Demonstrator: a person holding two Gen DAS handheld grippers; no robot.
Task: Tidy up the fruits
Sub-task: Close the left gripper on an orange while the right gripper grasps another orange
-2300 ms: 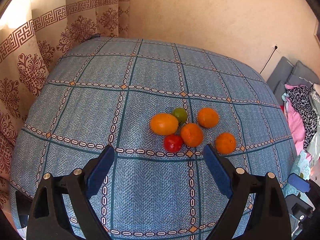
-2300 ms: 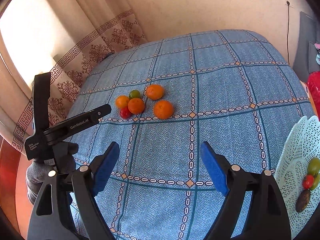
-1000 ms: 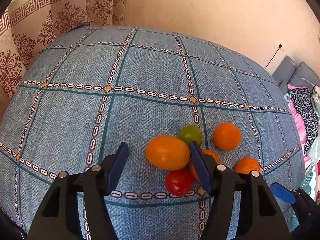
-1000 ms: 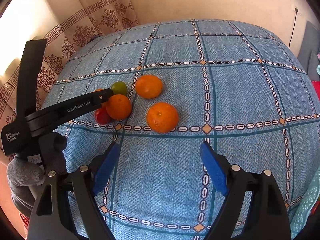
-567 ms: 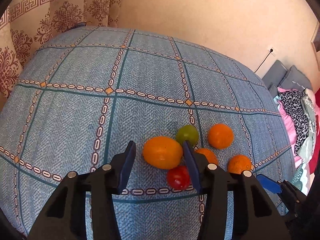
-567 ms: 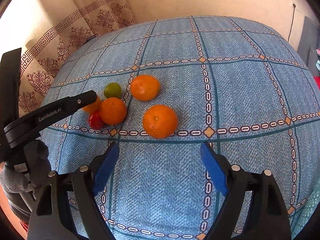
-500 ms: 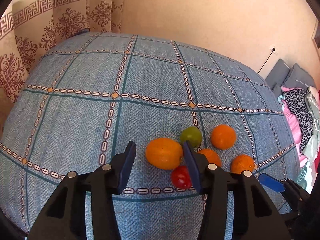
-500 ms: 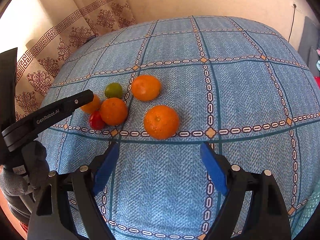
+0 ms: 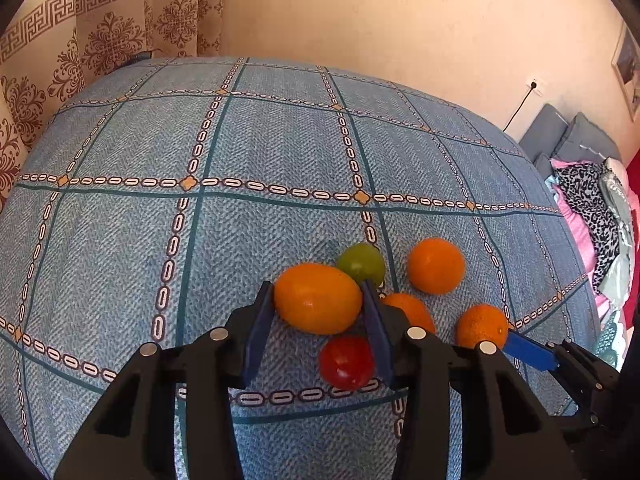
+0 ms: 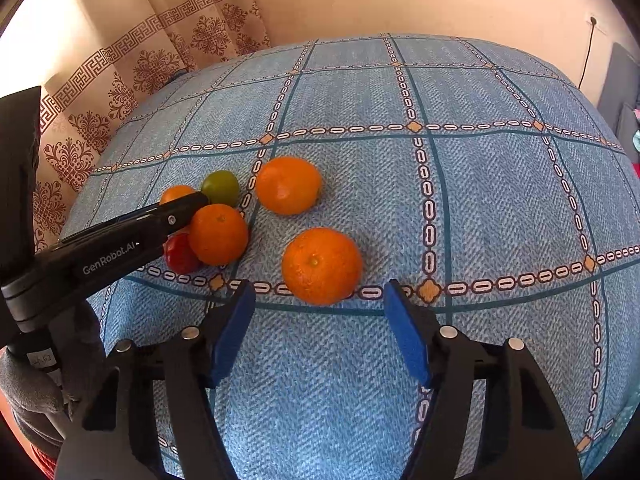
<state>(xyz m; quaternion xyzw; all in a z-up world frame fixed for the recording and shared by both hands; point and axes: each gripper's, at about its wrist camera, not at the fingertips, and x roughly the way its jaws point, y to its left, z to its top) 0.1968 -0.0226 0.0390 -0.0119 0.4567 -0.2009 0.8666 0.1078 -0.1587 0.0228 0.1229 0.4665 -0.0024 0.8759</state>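
Note:
Several fruits lie clustered on the blue checked cloth. My left gripper is closing its jaws on the oval orange fruit, and both blue pads touch its sides. Around it lie a green fruit, a red tomato and three round oranges. In the right wrist view my right gripper is closing its jaws. The nearest orange sits just past its tips, untouched. A left gripper finger reaches across the far fruits there.
A patterned curtain hangs at the left and a plain wall runs behind. Clothes and grey cushions lie past the cloth's right edge. A gloved hand holds the left gripper.
The left jaws have narrowed from wide apart to touching the oval orange fruit. The right jaws have narrowed, and the nearest orange now sits closer to their tips.

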